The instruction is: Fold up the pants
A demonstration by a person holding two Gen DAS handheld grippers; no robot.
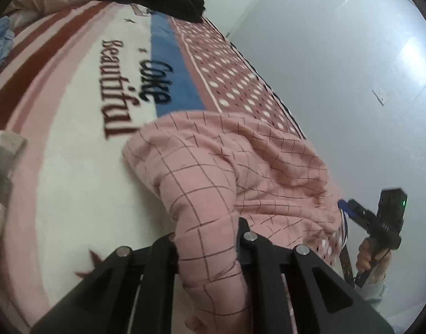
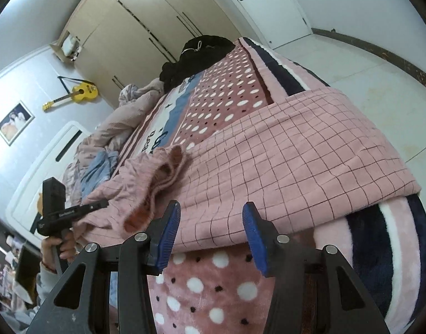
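The pink checked pants (image 2: 282, 150) lie across the near corner of the bed, spread over a dotted and striped blanket (image 2: 221, 103), one end draped toward the blanket's edge and the other bunched into folds near the lettering. We have our left gripper (image 1: 210, 239) clamped tight on a gathered ridge of the pink cloth, which runs up between its black fingers and hides the pads. Our right gripper (image 2: 211, 236) stands partly open, its blue pads (image 2: 169, 239) apart and touching nothing, poised just short of the pants' near edge with the dotted blanket showing between them. In the left wrist view the right tool appears at the bed's side, clear of the fabric.

We judge the fold to be at its start: one side is seized, the other not yet. The next move, as we read it, calls for the right gripper to advance onto the near edge and close on cloth alone, without pinching the blanket beneath, so that both hands can lift and carry the garment over itself evenly.

Farther up the bed lie a black garment (image 2: 196, 53) and a rumpled pink quilt (image 2: 115, 130); a yellow guitar (image 2: 79, 93) hangs on the wall beside pale wardrobe doors (image 2: 146, 19).
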